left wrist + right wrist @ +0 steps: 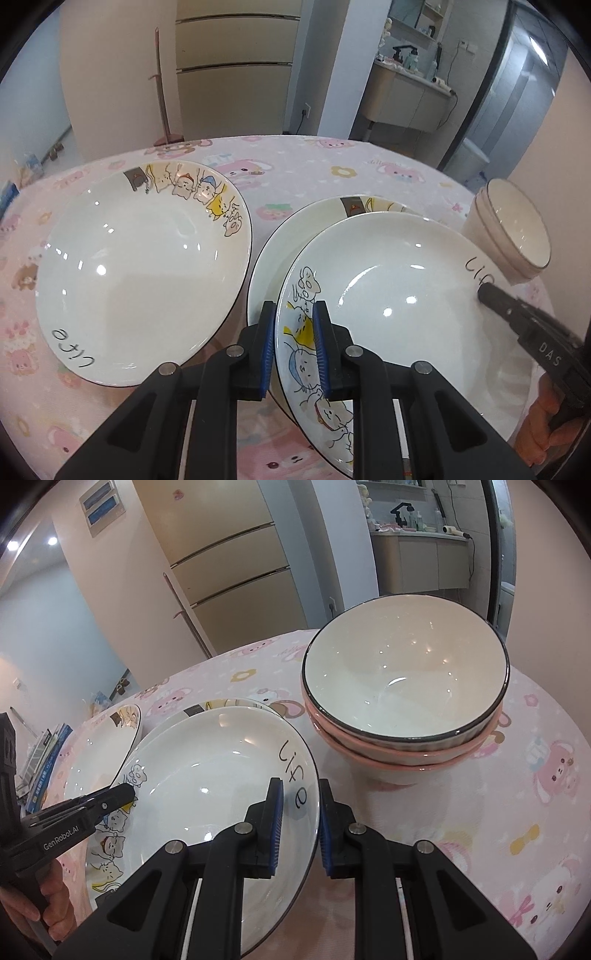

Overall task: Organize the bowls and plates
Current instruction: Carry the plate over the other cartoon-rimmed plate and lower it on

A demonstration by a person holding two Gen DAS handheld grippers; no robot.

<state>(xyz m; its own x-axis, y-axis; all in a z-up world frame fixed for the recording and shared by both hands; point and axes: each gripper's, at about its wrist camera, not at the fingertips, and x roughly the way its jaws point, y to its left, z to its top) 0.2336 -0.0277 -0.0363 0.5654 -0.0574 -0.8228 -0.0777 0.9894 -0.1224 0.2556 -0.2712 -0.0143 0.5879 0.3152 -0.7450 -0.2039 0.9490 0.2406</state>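
left plate (pixel 140 273) lies flat on pink tablecloth (pixel 295 170), apart. left gripper (pixel 294 314), angled down, pinches top plate (pixel 399 295) by its cartoon rim, over lower plate (pixel 295 243). right gripper (pixel 301 797) pinches opposite "life" rim. only right wrist cam shows stacked bowls (pixel 404 686) fully; left cam shows whole left plate.
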